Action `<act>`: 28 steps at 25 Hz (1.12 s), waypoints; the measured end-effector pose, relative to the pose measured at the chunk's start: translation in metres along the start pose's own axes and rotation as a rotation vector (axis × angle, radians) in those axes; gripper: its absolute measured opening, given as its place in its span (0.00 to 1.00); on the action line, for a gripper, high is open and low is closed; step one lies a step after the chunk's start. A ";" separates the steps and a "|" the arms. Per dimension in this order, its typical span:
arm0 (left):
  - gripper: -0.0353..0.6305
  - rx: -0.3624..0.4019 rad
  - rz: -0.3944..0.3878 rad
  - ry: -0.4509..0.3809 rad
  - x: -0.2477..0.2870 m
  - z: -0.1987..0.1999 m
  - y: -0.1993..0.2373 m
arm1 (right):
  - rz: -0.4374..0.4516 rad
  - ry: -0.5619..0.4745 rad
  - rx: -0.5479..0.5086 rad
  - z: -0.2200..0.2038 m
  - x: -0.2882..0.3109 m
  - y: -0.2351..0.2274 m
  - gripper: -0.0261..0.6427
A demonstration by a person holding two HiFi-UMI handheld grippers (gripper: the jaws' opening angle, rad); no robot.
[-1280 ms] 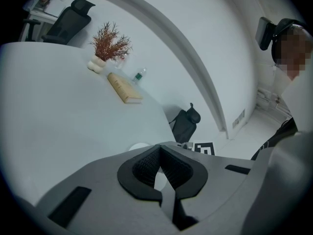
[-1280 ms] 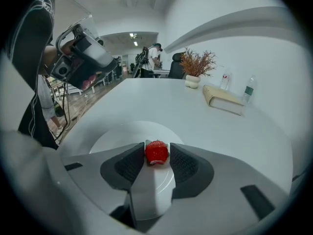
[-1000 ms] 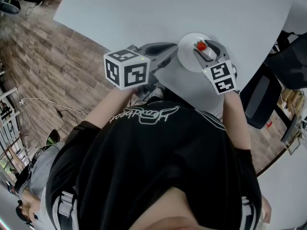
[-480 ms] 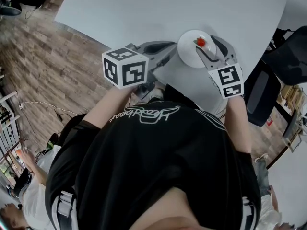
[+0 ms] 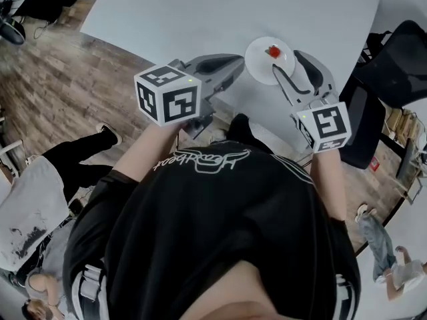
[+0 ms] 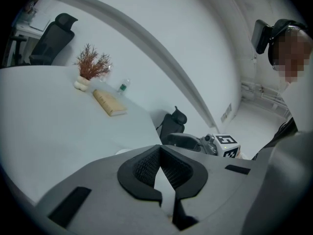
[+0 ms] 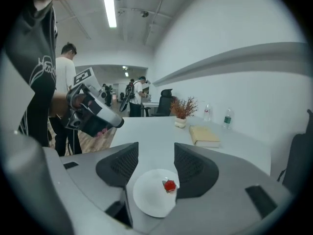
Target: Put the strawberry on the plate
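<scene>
The red strawberry [image 5: 273, 50] [image 7: 169, 185] lies on the small white plate [image 5: 261, 67] [image 7: 149, 204], near the table's edge closest to me. My right gripper [image 5: 287, 63] [image 7: 156, 163] is open and empty. It sits just short of the plate, on my side, and its fingers touch nothing. My left gripper [image 5: 235, 63] [image 6: 157, 151] hovers left of the plate, over the table edge, with its pads meeting at the tips and nothing between them. Its marker cube [image 5: 168, 93] faces up.
On the white table [image 5: 200, 12], a tan book [image 7: 205, 135], a vase of dried twigs [image 7: 182, 109] and bottles [image 7: 227, 116] stand at the far side. Black office chairs [image 5: 400, 59] stand at the right. A person [image 5: 60, 172] stands on the wooden floor to the left.
My right gripper has spread its jaws and drawn back toward me off the plate, leaving the strawberry on it. The left gripper has barely moved.
</scene>
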State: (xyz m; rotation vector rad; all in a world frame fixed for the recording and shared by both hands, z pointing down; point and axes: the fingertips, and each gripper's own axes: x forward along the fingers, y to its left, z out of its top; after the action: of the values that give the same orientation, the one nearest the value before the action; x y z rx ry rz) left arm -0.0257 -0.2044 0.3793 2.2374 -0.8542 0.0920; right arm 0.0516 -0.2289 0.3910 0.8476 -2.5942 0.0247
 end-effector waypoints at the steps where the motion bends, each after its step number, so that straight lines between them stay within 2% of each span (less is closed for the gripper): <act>1: 0.06 0.016 -0.008 -0.007 -0.004 0.002 -0.006 | -0.009 -0.025 0.018 0.007 -0.007 0.002 0.37; 6: 0.06 0.080 -0.045 -0.037 -0.028 0.007 -0.038 | -0.052 -0.094 0.029 0.032 -0.044 0.024 0.35; 10: 0.06 0.122 -0.069 -0.049 -0.047 0.005 -0.061 | -0.098 -0.143 0.028 0.046 -0.072 0.047 0.20; 12: 0.06 0.141 -0.084 -0.050 -0.057 0.001 -0.073 | -0.112 -0.171 0.038 0.053 -0.085 0.059 0.16; 21: 0.06 0.212 -0.169 -0.057 -0.103 -0.017 -0.123 | -0.172 -0.197 0.047 0.071 -0.129 0.121 0.08; 24: 0.06 0.254 -0.224 -0.075 -0.114 -0.018 -0.138 | -0.173 -0.201 0.084 0.074 -0.137 0.135 0.07; 26: 0.06 0.272 -0.271 -0.087 -0.119 -0.019 -0.148 | -0.160 -0.209 0.137 0.075 -0.141 0.141 0.07; 28: 0.06 0.291 -0.281 -0.088 -0.121 -0.020 -0.153 | -0.135 -0.225 0.204 0.077 -0.146 0.145 0.06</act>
State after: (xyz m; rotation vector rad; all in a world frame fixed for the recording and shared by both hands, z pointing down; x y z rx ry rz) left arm -0.0242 -0.0459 0.2641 2.6297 -0.5924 -0.0164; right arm 0.0474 -0.0393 0.2797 1.1569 -2.7703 0.1673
